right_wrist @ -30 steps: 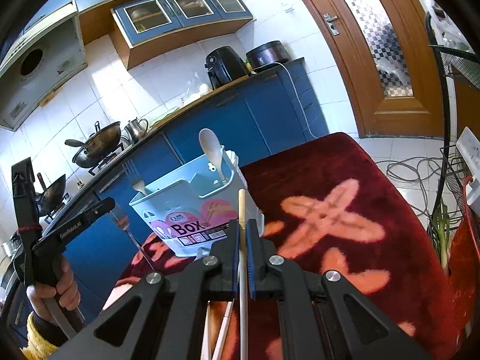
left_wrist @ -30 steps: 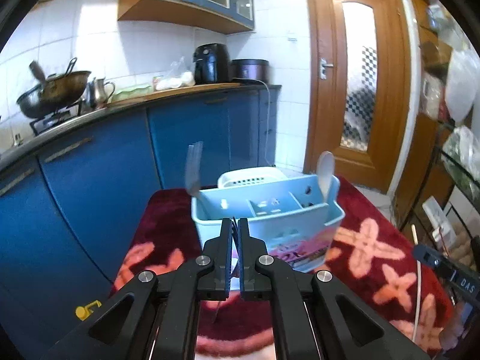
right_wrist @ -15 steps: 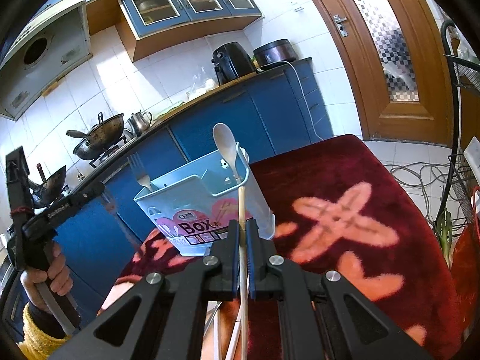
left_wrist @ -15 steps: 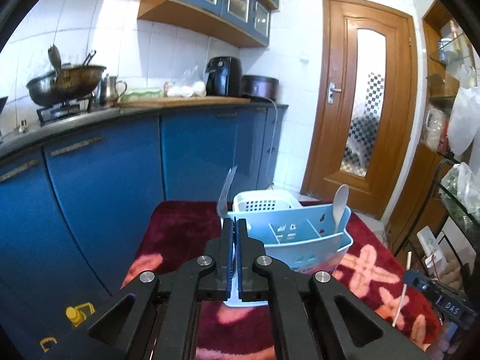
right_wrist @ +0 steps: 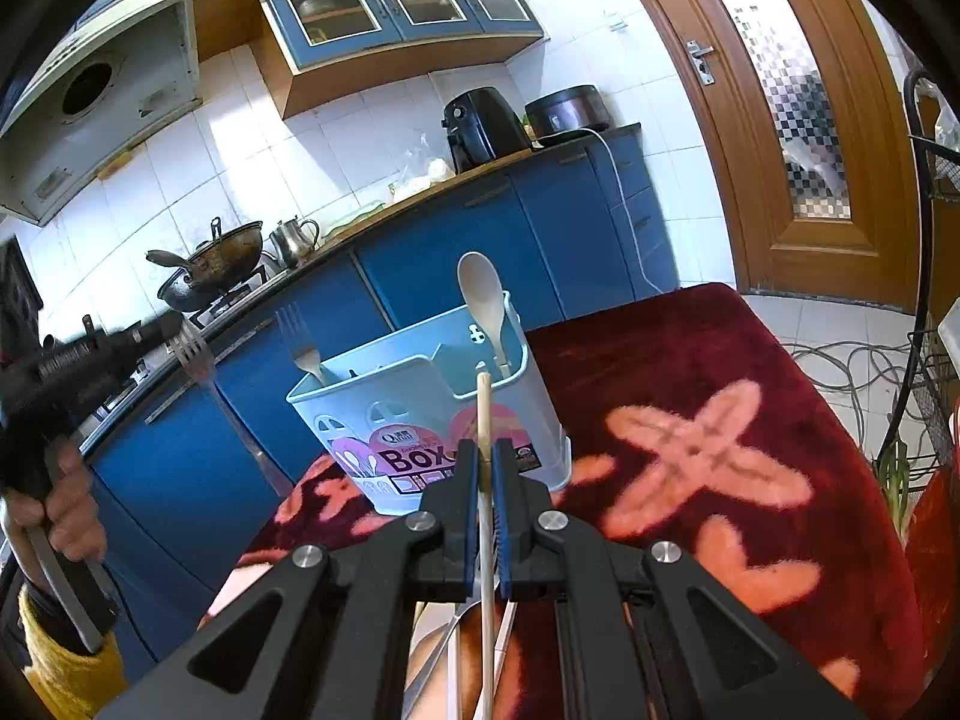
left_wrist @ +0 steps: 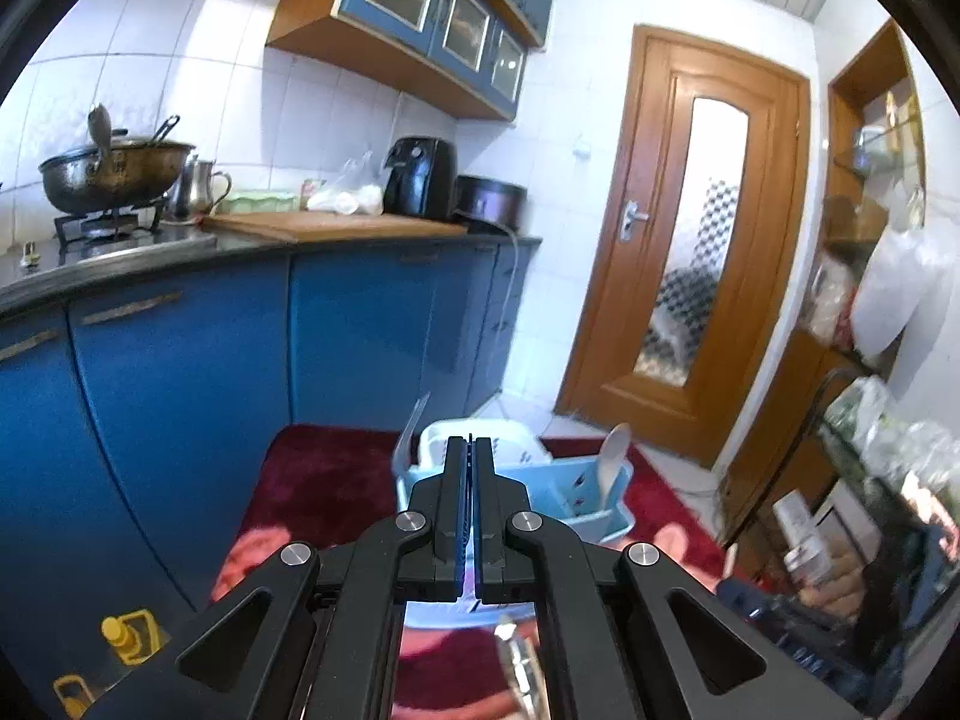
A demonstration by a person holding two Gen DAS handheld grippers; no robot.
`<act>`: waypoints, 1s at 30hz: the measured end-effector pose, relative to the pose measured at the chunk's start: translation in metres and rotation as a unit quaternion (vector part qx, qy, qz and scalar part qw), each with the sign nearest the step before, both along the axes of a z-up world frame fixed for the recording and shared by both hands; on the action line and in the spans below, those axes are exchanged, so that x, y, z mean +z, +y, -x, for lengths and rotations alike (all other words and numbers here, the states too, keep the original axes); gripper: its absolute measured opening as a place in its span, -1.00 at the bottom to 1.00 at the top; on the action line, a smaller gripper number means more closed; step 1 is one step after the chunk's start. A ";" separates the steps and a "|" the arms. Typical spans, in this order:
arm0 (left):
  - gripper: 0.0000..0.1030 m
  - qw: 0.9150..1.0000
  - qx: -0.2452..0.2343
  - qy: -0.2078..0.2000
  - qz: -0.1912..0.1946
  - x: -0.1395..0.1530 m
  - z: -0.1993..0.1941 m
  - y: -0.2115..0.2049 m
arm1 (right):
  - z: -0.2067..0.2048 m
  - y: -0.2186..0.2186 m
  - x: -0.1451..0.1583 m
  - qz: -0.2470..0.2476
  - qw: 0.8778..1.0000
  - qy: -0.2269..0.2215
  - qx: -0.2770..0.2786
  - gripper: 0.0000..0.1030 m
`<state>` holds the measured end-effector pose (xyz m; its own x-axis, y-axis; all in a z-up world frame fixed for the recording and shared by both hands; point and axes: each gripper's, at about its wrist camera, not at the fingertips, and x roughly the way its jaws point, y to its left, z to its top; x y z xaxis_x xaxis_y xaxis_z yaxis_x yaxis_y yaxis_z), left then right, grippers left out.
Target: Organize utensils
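Your right claw (right_wrist: 485,468) pinched tight on a thin wooden stick (right_wrist: 483,414), your left claw (left_wrist: 471,450) squeezed shut on a fork (right_wrist: 195,354), blue utensil box (right_wrist: 420,420) just ahead on the red flowery cloth (right_wrist: 690,396), blue cupboards (left_wrist: 180,372), wooden door (left_wrist: 690,240) far back.

In the left wrist view the fingers hide the front of the caddy (left_wrist: 600,498), and a metal utensil (left_wrist: 519,654) low in the frame is blurred and cut off. In the right wrist view the chopstick's (right_wrist: 483,420) lower end leaves the bottom edge. At left, the left gripper (right_wrist: 90,348) is motion-blurred; whether it grips the fork (right_wrist: 198,360) is unclear. The sleeve (right_wrist: 54,672) is cropped.
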<state>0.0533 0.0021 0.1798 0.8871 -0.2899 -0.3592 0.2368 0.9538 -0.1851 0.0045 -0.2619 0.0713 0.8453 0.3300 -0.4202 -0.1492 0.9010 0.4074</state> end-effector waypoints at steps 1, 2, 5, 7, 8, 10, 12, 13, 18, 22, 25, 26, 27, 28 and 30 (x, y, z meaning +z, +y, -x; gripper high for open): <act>-0.99 1.000 -0.001 -0.005 0.004 0.006 0.001 -0.001 | 0.000 0.000 0.000 0.000 1.000 0.000 0.000 -0.87; -0.99 1.000 -0.002 -0.010 0.007 0.010 0.001 -0.001 | 0.000 0.000 0.000 -0.001 1.000 -0.001 0.000 -0.87; -0.99 0.999 -0.006 -0.027 0.016 0.027 0.003 -0.004 | 0.001 0.000 0.001 0.000 1.000 -0.002 0.001 -0.87; -0.99 0.999 -0.010 -0.041 0.023 0.039 0.005 -0.007 | 0.001 0.000 0.002 0.000 1.000 -0.004 0.001 -0.87; -0.99 0.999 -0.011 -0.046 0.026 0.043 0.005 -0.008 | 0.001 0.000 0.003 0.000 1.000 -0.005 0.001 -0.87; -0.99 0.998 -0.014 -0.056 0.032 0.051 0.004 -0.011 | 0.000 0.000 0.004 0.000 1.000 -0.006 0.001 -0.87; -0.99 0.997 -0.019 -0.065 0.040 0.059 0.000 -0.014 | 0.001 -0.001 0.005 0.001 1.000 -0.009 0.000 -0.87; -0.99 0.997 -0.022 -0.067 0.045 0.061 -0.003 -0.016 | 0.001 -0.001 0.006 0.001 1.000 -0.010 0.000 -0.87; -0.99 0.995 -0.033 -0.062 0.067 0.058 -0.021 -0.021 | 0.002 -0.005 0.010 0.006 1.000 -0.015 -0.008 -0.87; -0.99 0.995 -0.032 -0.051 0.076 0.044 -0.040 -0.019 | -0.002 -0.010 0.015 0.010 1.000 -0.019 -0.016 -0.87; -0.99 0.996 -0.029 -0.030 0.083 0.028 -0.055 -0.018 | -0.008 -0.012 0.022 0.014 0.999 -0.026 -0.022 -0.87; -0.99 0.996 -0.027 -0.024 0.083 0.022 -0.058 -0.018 | -0.011 -0.012 0.026 0.016 0.999 -0.030 -0.024 -0.87; -0.99 0.996 -0.025 -0.019 0.083 0.017 -0.062 -0.018 | -0.014 -0.013 0.028 0.018 0.999 -0.034 -0.026 -0.87; -0.99 0.996 -0.024 -0.011 0.082 0.011 -0.067 -0.018 | -0.017 -0.013 0.032 0.021 0.999 -0.039 -0.028 -0.87; -0.99 0.996 -0.023 0.001 0.081 -0.001 -0.074 -0.017 | -0.024 -0.010 0.041 0.031 0.997 -0.054 -0.035 -0.87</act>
<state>0.1274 -0.0149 0.1791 0.8708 -0.3842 -0.3066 0.2784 0.8996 -0.3366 0.0284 -0.2721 0.1123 0.9065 0.2449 -0.3439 -0.1248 0.9336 0.3359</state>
